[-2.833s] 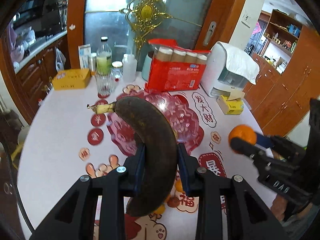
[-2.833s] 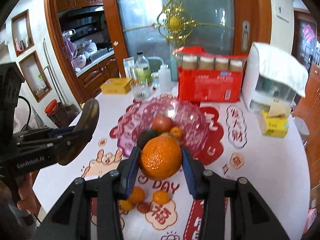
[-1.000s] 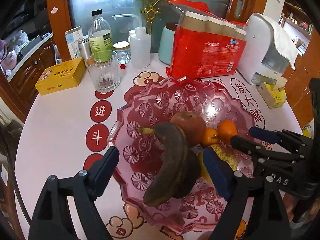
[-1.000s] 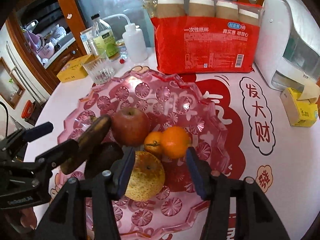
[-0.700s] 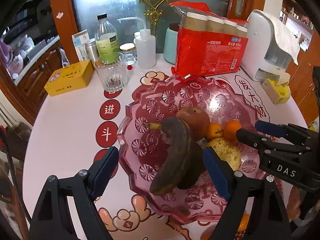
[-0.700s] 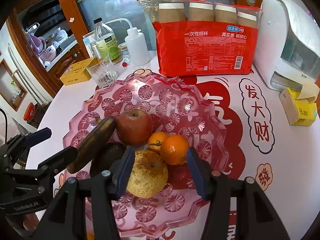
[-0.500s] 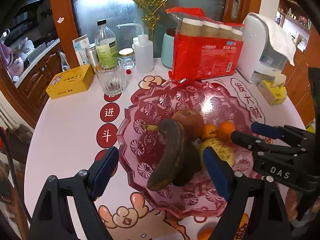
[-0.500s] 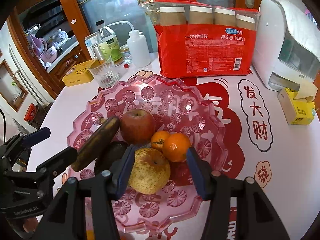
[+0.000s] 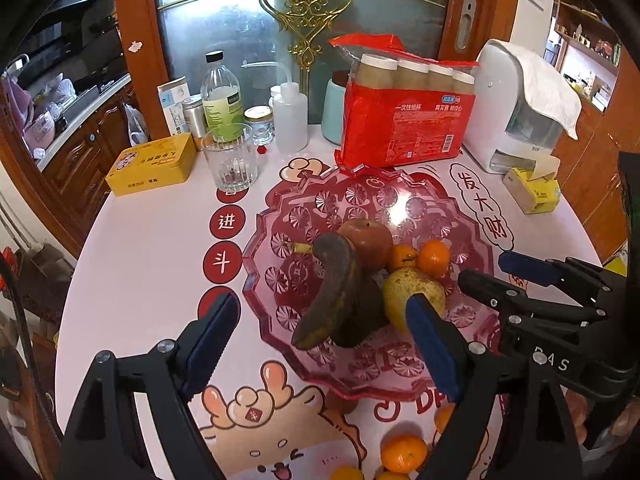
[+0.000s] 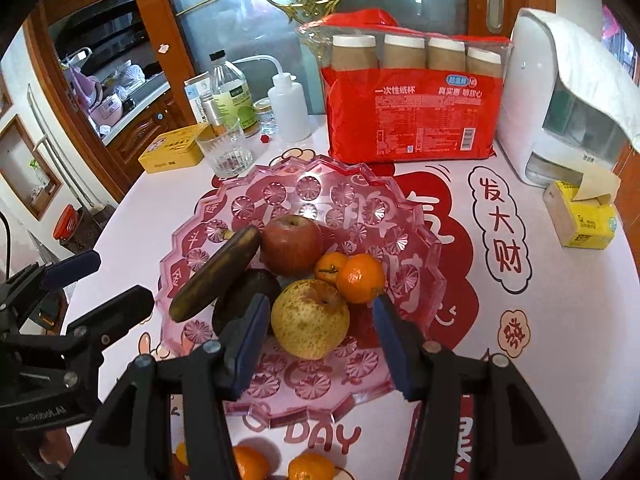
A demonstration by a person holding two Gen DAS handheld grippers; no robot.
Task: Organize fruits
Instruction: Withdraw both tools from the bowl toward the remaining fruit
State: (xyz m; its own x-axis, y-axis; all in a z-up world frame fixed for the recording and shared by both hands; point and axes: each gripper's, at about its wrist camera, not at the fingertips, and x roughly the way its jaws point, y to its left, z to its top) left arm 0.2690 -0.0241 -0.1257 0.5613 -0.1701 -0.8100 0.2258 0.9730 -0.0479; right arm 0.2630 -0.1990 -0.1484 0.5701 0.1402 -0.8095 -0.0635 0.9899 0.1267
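Both tools hang released above the near rim of the fruit bowl, nothing between their blue pads. Seen from its own camera, the left tool (image 9: 316, 334) stands with its jaws wide apart over the bowl's near left side, and the right tool (image 10: 318, 338) holds its jaws at a narrower gap, framing the pear without touching it.

Nearest on the counter (image 9: 152, 248), just outside the bowl's front edge, lie a few small loose mandarins (image 10: 310, 467) on the printed cloth. Next comes the pink cut-glass fruit bowl (image 10: 304, 188), which holds all the gathered fruit in a tight cluster. At its front sits a yellow-green pear (image 10: 310, 320). Left of the pear a blackened banana (image 10: 216, 278) leans across a dark round fruit (image 10: 244, 296), its stem toward the bowl's far left. Behind the pear are a red apple (image 10: 292, 244) and two mandarins in the bowl (image 10: 360, 278), touching each other and close against the apple.

Beyond the bowl stand a clear drinking glass (image 9: 230, 158), a yellow tin (image 9: 152, 164), a bottle with a green label (image 9: 222, 96), a white squeeze bottle (image 9: 291, 120) and a red pack of paper cups (image 10: 412, 108). To the far right are a white dispenser (image 10: 560, 112) draped with a cloth and a small yellow tissue box (image 10: 584, 220).
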